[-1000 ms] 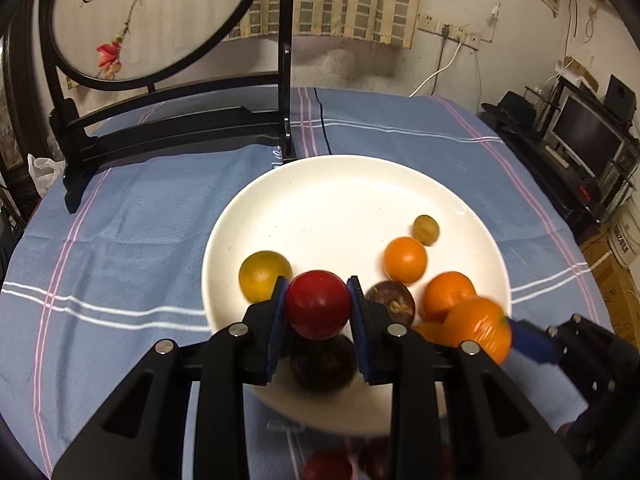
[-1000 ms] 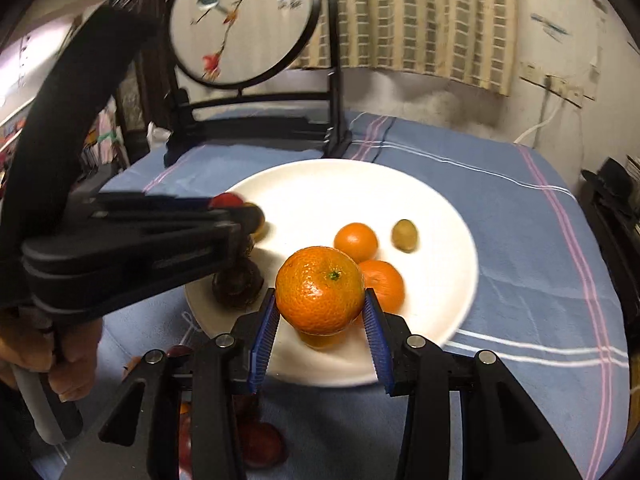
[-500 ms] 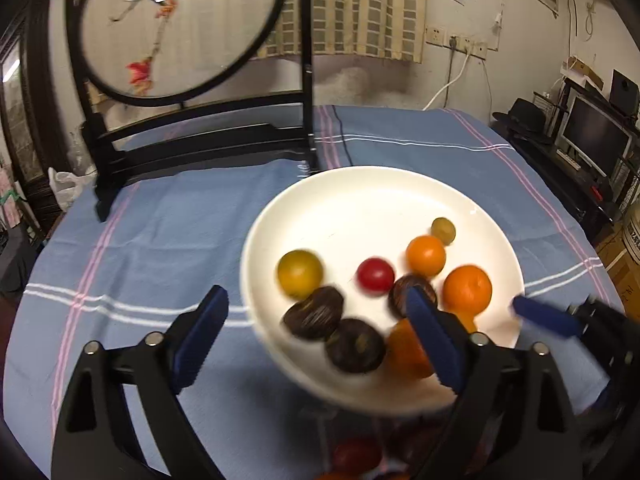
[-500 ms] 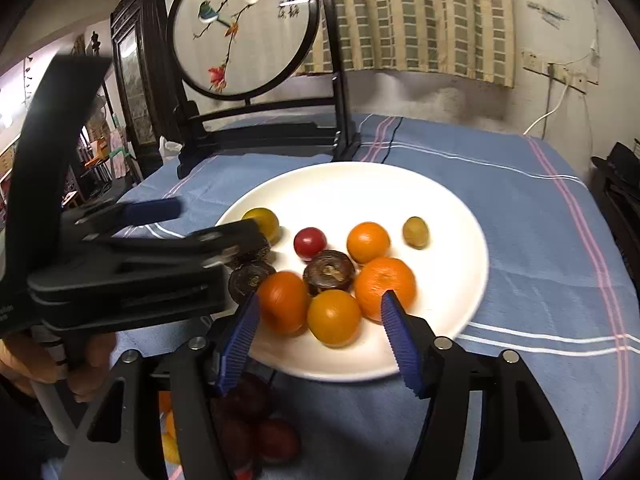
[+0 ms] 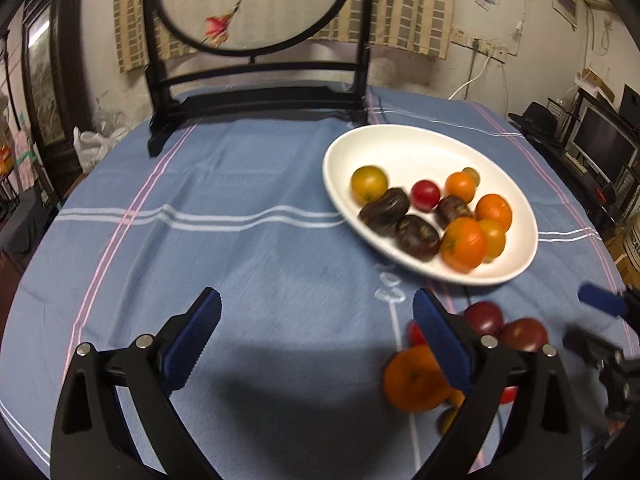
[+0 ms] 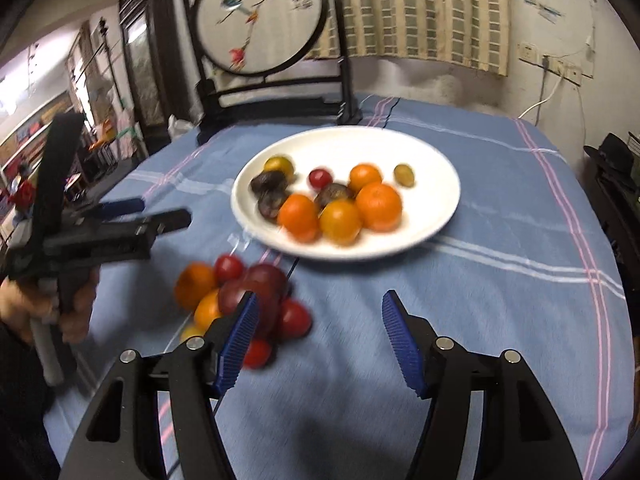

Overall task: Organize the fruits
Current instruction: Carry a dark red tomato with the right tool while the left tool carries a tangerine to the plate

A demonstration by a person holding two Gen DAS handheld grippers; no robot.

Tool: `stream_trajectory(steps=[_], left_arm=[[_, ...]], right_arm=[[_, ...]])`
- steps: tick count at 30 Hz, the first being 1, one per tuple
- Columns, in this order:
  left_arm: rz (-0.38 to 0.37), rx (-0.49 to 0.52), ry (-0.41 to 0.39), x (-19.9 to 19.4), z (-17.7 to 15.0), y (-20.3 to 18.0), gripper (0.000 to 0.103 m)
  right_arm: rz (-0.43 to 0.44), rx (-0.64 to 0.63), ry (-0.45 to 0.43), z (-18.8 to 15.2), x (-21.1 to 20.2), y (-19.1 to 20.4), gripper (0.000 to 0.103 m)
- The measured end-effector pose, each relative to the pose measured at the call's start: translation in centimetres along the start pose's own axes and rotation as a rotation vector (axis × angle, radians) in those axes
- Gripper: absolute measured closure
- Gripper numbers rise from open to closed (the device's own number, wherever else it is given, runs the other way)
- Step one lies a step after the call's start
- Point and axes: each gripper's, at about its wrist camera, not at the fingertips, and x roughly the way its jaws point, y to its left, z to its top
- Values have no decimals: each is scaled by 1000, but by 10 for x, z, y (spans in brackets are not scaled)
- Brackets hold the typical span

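Both grippers, left gripper (image 5: 316, 344) and right gripper (image 6: 318, 340), hang released and empty, with about ten fruits on the white plate (image 6: 432, 224) mid-frame and a heap of loose fruit (image 6: 248, 300) waiting lower left on the bench.

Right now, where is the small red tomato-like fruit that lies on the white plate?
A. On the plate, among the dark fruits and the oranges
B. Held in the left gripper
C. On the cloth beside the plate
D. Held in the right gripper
A: the small red fruit rests on the white plate; the left gripper and the right gripper are both open and empty.
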Motion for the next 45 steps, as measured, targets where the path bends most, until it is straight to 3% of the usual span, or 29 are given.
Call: stream_trajectory(steps=[6,14,16,18,20,29,34,45], left_arm=[[-1,-19,4,2,-12,14,9],[-7,-45,15,6,-12,25,9],[-5,-40,21,7,-12,24,9],[-5,-31,21,7,-14,22,9],[-11,-19,21,7,-15,20,9],[-99,49,47,1,-22,2,8],[-102,166,37,-9,-37,-11,8],[-134,228,60,-24,-52,-22,8]], right_arm=[[5,-16,56,-19,3,18,38],[-5,-47,43,-2,17,43,39],[-9,-61,55,1,26,47,45],[-13,-69,69,3,32,48,61],[-6,-69,65,3,36,49,61],[46,72,0,-5,17,12,62],[68,141,-23,-13,7,-7,62],[85,125,-78,-11,-8,-5,62]])
